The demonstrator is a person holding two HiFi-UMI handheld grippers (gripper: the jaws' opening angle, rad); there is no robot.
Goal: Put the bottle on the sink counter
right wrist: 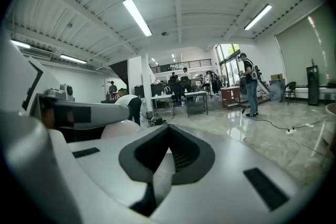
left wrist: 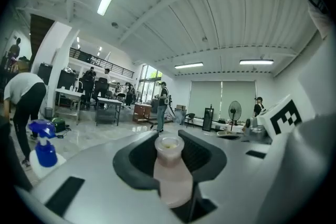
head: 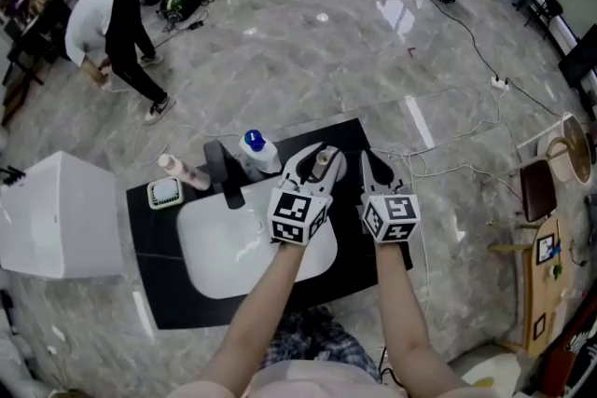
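Observation:
A small pale pink bottle [left wrist: 171, 178] with an open top stands upright between the dark pads of my left gripper [left wrist: 170, 157], which is shut on it. In the head view the bottle [head: 324, 160] and left gripper [head: 322, 156] hang over the back right part of the black sink counter [head: 350, 137], just past the white basin [head: 219, 247]. My right gripper [head: 371, 163] sits close beside it on the right, over the counter's right end. Its jaws [right wrist: 168, 131] are shut with nothing between them.
A black faucet [head: 224, 172] stands behind the basin. A blue-capped spray bottle [head: 255, 147] is beside it, with a pink bottle [head: 184, 172] lying down and a small green-and-white item [head: 165, 193] further left. A white box [head: 56, 214] stands left of the counter. People stand on the floor beyond.

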